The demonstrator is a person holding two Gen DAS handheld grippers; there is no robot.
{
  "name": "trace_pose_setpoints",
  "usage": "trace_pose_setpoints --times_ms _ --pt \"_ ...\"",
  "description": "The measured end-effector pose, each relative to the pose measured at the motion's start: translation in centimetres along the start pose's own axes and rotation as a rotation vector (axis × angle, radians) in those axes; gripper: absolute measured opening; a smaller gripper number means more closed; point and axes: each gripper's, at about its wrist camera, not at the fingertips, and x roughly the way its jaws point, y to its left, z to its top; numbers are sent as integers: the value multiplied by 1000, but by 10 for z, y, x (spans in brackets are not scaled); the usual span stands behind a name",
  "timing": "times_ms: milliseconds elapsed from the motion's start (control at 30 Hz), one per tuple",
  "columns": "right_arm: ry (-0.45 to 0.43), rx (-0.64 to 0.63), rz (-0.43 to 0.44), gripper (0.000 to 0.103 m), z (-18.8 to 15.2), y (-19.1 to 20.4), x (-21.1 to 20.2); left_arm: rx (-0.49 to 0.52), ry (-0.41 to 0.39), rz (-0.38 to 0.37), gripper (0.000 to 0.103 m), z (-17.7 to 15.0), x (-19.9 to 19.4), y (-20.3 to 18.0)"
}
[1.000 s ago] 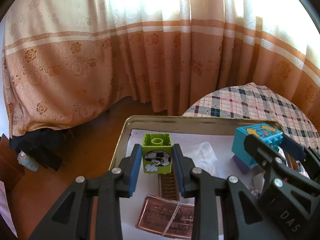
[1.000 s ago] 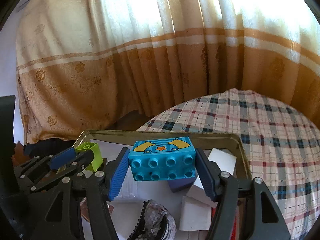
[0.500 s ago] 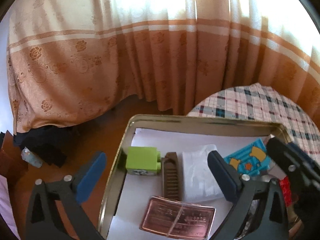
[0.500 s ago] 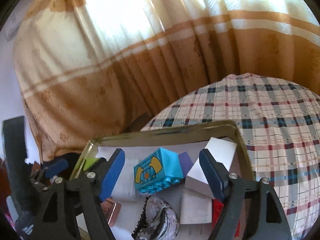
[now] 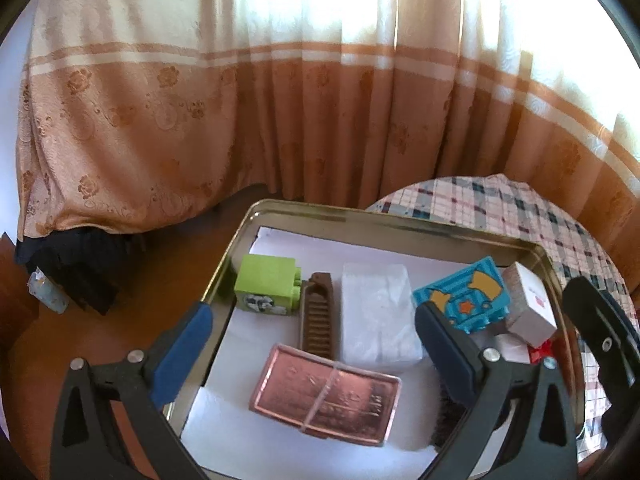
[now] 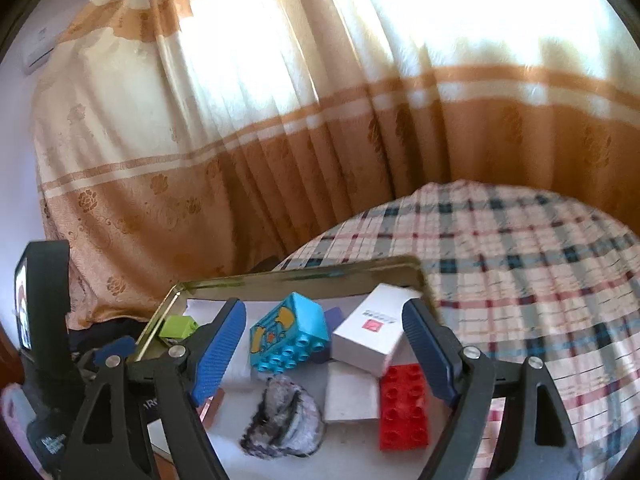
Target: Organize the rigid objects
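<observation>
A metal tray (image 5: pixel 304 212) lined with white paper holds the objects. A green brick (image 5: pixel 267 289) lies on its side at the tray's far left, also in the right wrist view (image 6: pixel 178 326). A blue brick (image 5: pixel 466 300) lies tilted at the right, also in the right wrist view (image 6: pixel 290 336). My left gripper (image 5: pixel 312 354) is open and empty above the tray's middle. My right gripper (image 6: pixel 324 350) is open and empty above the blue brick and a white box (image 6: pixel 372 334).
The tray also holds a brown comb (image 5: pixel 319 320), a white tissue pack (image 5: pixel 378 322), a copper tin (image 5: pixel 326 394), a red brick (image 6: pixel 404 404) and a grey hair tie (image 6: pixel 286 418). The tray (image 6: pixel 300 276) rests on a plaid tablecloth (image 6: pixel 520 260). Curtains hang behind.
Both grippers opened and pulled back. The green brick, released, now lies on its side in the tray. The blue brick, released, lies tilted in the tray.
</observation>
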Motion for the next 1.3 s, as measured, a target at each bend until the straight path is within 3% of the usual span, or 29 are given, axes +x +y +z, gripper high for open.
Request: trace_pose_setpoints --times_ms 233,500,667,800,1000,1167,1300 --pt "-126 -35 -90 82 -18 -21 -34 -42 -120 3 102 -21 -19 -12" --pt "-150 0 -164 82 -25 -52 -47 -83 -275 3 102 -40 -43 -20" --pt "-192 -25 -179 83 -26 -53 -58 -51 -283 15 103 -49 -46 -29" --pt "-221 -56 -179 83 -28 -48 -65 -43 -332 24 103 -52 -54 -33" --pt "-272 -56 -181 83 -32 -48 -77 -23 -352 -2 103 -61 -64 -44" --pt "-290 -48 -191 83 -35 -47 -87 41 -432 12 103 -69 -79 -57" --pt "-333 -93 -229 86 -41 -36 -97 61 -428 2 103 -70 -81 -63"
